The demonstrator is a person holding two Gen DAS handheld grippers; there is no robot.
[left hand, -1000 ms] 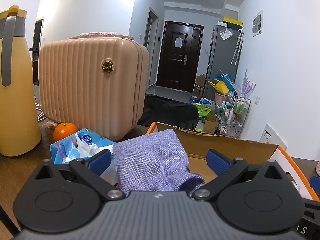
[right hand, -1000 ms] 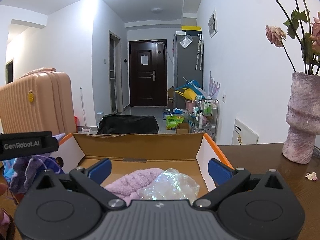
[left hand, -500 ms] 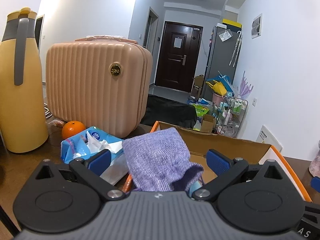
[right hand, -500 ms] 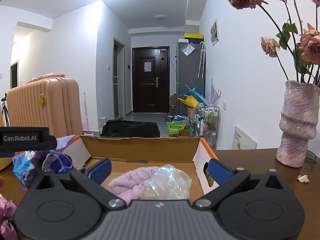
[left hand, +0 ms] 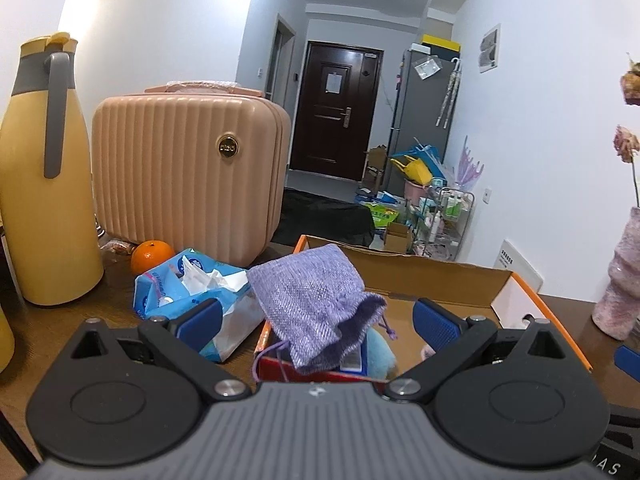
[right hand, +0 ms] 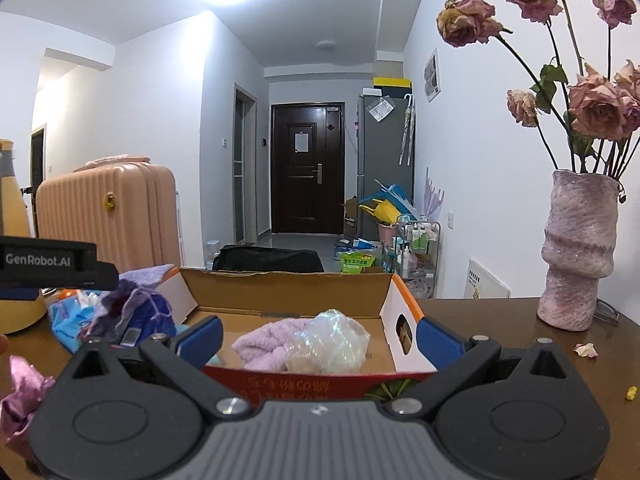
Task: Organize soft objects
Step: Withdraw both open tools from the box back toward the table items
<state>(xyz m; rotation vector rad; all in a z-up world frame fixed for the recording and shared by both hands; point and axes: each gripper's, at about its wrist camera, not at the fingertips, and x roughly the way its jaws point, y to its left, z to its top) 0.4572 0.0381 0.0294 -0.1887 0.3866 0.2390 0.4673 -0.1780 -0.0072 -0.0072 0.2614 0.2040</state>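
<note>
A purple woven pouch lies draped over the left wall of the cardboard box, its open mouth facing into the box. My left gripper stands open just behind it, with its blue pads wide of the pouch on both sides. In the right wrist view the box holds a pink towel and a crumpled clear plastic bag. My right gripper is open in front of the box's near wall and holds nothing. The pouch shows at the box's left corner. A light blue soft item lies inside the box.
A pink ribbed case, a yellow jug, an orange and a blue tissue pack stand left of the box. A vase of dried roses stands at the right. A purple cloth lies near left.
My left gripper has drawn back from the pouch, which now rests on the box's left wall. The right gripper has also backed away from the box.
</note>
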